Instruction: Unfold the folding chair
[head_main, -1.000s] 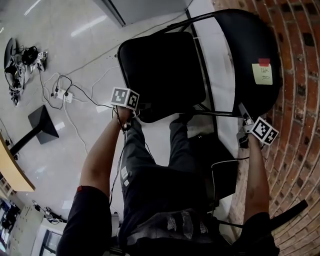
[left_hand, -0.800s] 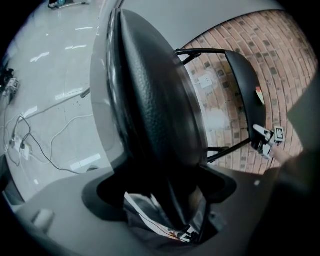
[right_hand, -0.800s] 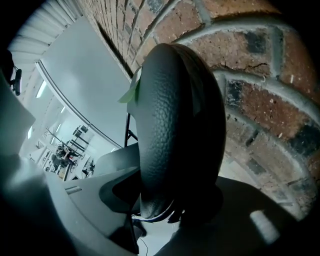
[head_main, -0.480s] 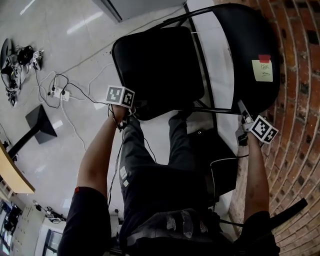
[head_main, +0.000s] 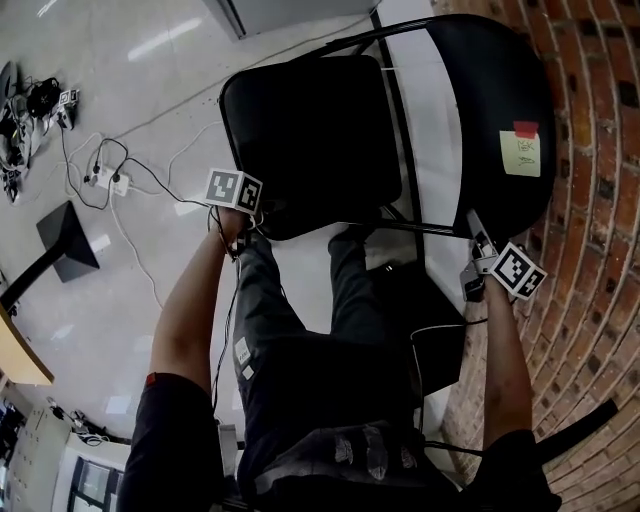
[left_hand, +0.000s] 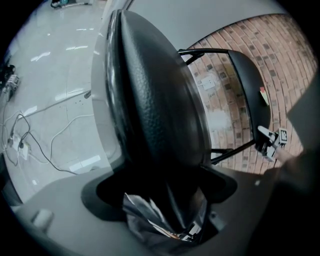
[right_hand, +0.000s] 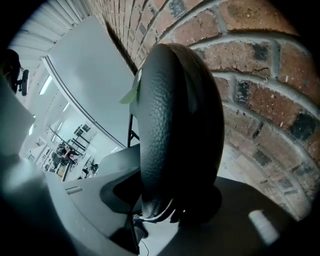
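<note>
Nearest are our legs (head_main: 300, 350), right up against the folding chair (head_main: 330, 110) on the floor (head_main: 150, 90). Our left tool (head_main: 255, 220) pinches the near edge of its seat (left_hand: 160, 100). Our right tool (head_main: 480, 240) pinches the near rim of the backrest (right_hand: 175, 125), close against the brick wall (head_main: 600, 200). A yellow sticky note (head_main: 521, 153) sits on the backrest. Farther left, loose cables (head_main: 135, 200) and a power strip (head_main: 108, 181) lie on the floor.
</note>
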